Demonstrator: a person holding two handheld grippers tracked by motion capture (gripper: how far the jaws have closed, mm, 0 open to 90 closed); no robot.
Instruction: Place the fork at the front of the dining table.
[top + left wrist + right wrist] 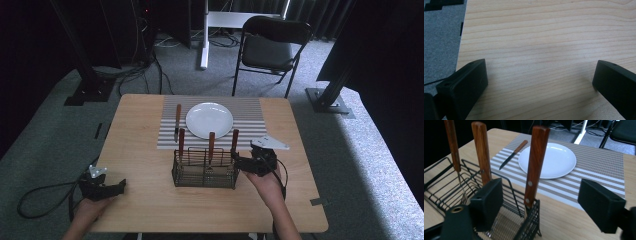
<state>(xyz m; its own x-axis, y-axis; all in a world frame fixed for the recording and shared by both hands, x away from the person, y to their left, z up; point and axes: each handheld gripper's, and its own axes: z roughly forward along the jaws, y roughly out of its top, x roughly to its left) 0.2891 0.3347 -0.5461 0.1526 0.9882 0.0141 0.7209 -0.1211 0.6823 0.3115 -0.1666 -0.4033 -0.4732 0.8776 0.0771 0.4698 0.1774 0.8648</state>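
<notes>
Wooden-handled utensil point(534, 165) upright, handle up

No readable text, label, brand or number appears anywhere.

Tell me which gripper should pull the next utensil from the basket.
Right. The right gripper is open beside the basket, its fingers around the nearest wooden handle. The left gripper is far off over bare table.

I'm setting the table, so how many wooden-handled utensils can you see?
4. One knife lies on the placemat left of the plate. Three stand in the wire caddy: left, middle and right. More could be hidden low inside.
</notes>
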